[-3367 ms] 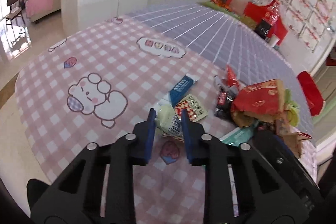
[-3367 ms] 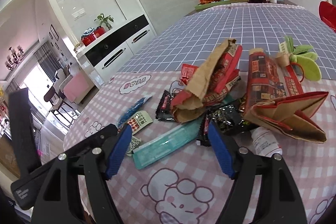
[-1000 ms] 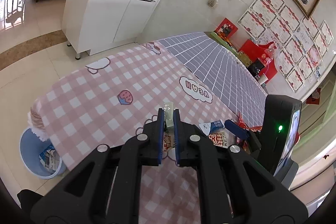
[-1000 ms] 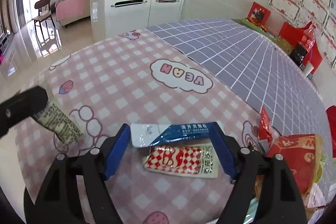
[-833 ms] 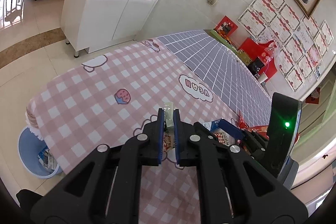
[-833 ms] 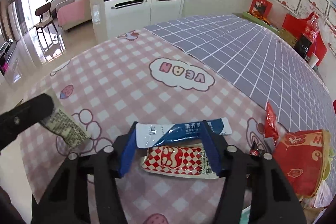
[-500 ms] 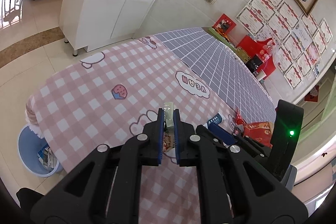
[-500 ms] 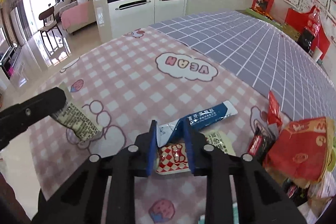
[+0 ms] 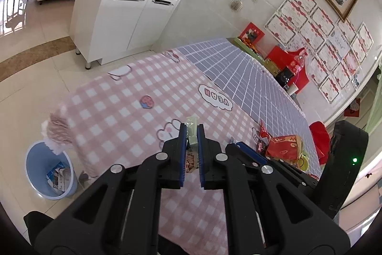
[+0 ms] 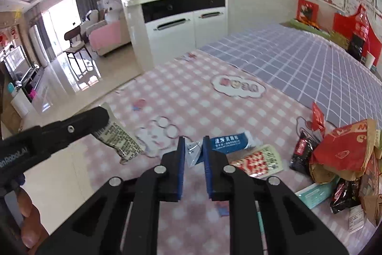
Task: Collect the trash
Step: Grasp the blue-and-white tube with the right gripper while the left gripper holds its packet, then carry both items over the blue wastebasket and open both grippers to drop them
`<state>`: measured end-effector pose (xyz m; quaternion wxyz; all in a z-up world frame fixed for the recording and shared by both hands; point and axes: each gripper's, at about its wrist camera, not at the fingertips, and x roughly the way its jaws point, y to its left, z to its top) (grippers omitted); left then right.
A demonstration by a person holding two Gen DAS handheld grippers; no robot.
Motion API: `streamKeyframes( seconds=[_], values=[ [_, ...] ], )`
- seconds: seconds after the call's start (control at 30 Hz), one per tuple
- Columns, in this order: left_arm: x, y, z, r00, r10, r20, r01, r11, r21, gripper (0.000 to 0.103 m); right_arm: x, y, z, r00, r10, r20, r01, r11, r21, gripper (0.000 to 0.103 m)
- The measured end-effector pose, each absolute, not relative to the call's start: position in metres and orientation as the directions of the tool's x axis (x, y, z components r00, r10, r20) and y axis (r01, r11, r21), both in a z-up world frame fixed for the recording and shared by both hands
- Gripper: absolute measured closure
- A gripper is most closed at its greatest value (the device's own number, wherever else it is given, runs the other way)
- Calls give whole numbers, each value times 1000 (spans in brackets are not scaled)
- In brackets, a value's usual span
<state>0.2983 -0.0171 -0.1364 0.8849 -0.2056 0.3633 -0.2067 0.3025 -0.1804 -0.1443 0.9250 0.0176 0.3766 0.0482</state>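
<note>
My left claw (image 9: 191,135) is clamped on a pale sachet (image 9: 192,133); my right claw (image 10: 193,147), closing on the blue wrapper's (image 10: 224,140) crumpled corner at lower centre, risks slipping.

The right gripper (image 10: 193,147) is closing its jaws on the crumpled end of a blue sachet (image 10: 226,141) above a pink checked cloth (image 10: 191,97). At the left, the left gripper (image 10: 95,120) pinches a pale wrapper (image 10: 119,138). More trash (image 10: 339,154) is piled at the right, beside a red-checked packet (image 10: 259,159).
</note>
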Motion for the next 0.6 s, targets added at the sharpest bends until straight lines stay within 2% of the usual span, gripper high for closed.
streamKeyframes(
  seconds=[0.3, 0.6],
  values=[
    [282, 31, -125, 697, -476, -536, 171, 836, -521, 94, 295, -134, -120, 741, 232, -631, -176, 973, 151, 93],
    [275, 94, -124, 744, -417, -523, 84, 834, -545, 94, 306, -67, -106, 690, 392, -609, -319, 919, 230, 93]
  ],
)
